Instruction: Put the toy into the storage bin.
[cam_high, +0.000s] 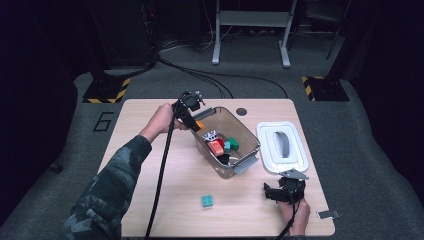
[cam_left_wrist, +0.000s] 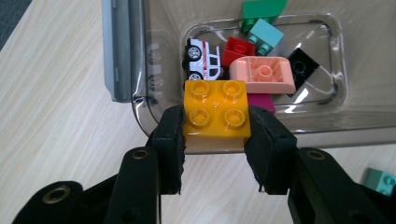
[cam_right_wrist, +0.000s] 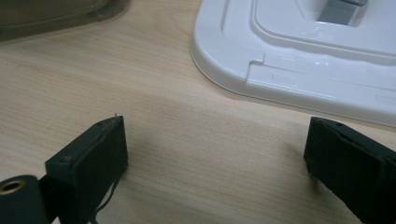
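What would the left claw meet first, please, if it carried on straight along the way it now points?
Probably the clear bin. The left claw, shut on the yellow brick, points at the bin's near wall and the toys behind it, the white toy car closest. Depth is unclear, so it might instead pass over the rim.

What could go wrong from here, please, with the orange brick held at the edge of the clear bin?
1. The left gripper pinches the orange brick over the clear bin rim; released now, it might catch the wall and fall onto the table.
2. Dropped inside, it could land on the toy car or the pink brick and bounce.
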